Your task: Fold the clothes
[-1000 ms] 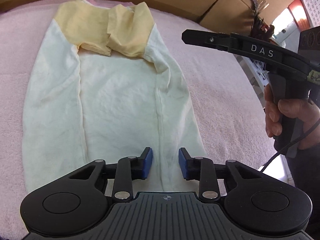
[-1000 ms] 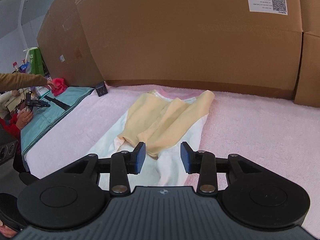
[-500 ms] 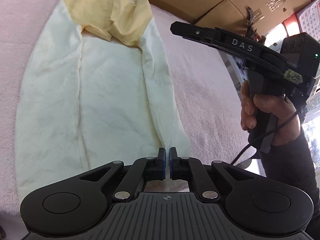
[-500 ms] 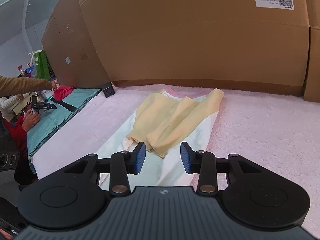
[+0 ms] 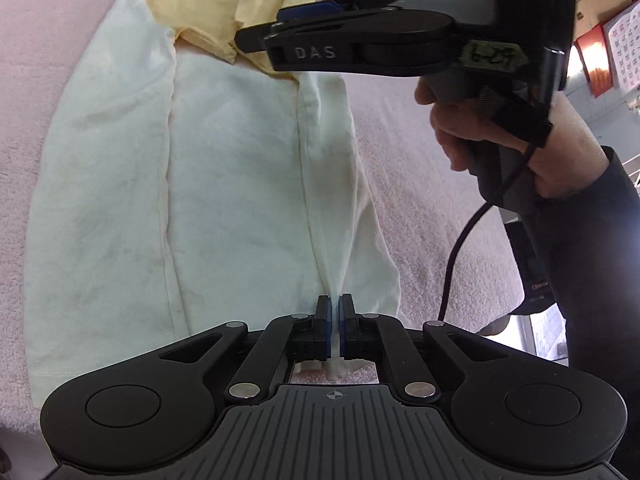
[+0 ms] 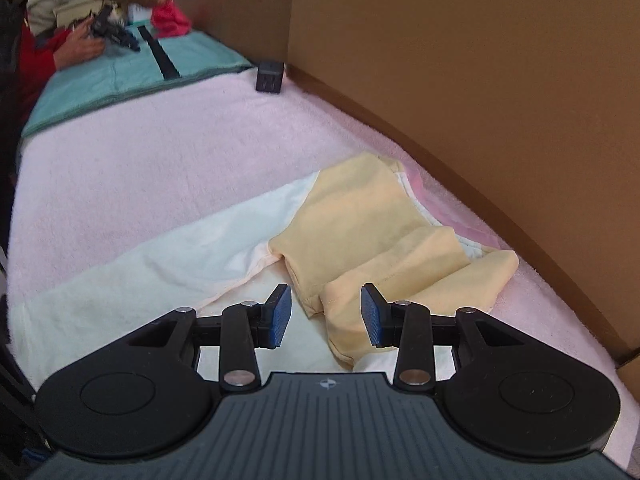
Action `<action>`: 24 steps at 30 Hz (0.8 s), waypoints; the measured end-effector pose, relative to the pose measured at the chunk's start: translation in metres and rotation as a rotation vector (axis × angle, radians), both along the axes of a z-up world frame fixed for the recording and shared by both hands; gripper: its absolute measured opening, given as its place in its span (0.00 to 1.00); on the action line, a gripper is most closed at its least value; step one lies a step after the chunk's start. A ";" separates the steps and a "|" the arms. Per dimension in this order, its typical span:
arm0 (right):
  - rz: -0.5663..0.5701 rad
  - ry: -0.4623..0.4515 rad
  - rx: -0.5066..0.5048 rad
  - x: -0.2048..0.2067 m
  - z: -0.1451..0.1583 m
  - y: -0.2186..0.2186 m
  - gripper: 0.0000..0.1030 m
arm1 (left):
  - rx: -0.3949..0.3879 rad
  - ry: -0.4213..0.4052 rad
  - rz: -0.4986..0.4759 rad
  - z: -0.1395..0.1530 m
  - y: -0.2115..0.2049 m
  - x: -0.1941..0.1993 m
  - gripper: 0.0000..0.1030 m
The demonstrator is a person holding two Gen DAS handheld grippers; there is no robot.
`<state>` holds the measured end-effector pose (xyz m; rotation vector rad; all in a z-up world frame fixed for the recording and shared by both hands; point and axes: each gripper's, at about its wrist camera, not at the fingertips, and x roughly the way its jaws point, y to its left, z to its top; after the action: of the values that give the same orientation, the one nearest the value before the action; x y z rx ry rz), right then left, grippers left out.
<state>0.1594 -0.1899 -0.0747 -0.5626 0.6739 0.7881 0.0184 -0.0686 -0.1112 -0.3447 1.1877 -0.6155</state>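
Observation:
A cream shirt [image 5: 224, 168] with yellow sleeves [image 5: 208, 12] lies flat on a pink towel [image 5: 48, 48], sleeves folded in over the chest. My left gripper [image 5: 335, 316] is shut on the shirt's near hem, and a pinched ridge of cloth runs away from its pads. My right gripper [image 5: 264, 36] hovers over the yellow sleeves at the far end, held by a hand [image 5: 500, 128]. In the right wrist view that gripper [image 6: 325, 308] stands open just above the sleeve cuffs [image 6: 384, 248], with nothing pressed between its blue pads.
Tall cardboard boxes [image 6: 460, 80] wall off the far edge of the pink towel [image 6: 140, 152]. A small black cube [image 6: 270, 76] stands by the boxes. Beyond lies a teal cloth [image 6: 120, 76], where other people's hands handle a red garment [image 6: 170, 20].
My left gripper shut on the shirt's hem and lifted a ridge of cloth. My right gripper swung in over the yellow sleeves and rolled, staying open.

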 end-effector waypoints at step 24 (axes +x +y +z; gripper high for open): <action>-0.130 0.183 0.240 0.030 -0.012 0.002 0.04 | -0.034 0.019 0.044 0.005 0.020 -0.007 0.00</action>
<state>0.1891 -0.1877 -0.0870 -0.2273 0.7630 0.7904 0.0111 -0.0489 -0.1061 -0.4054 1.1854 -0.5954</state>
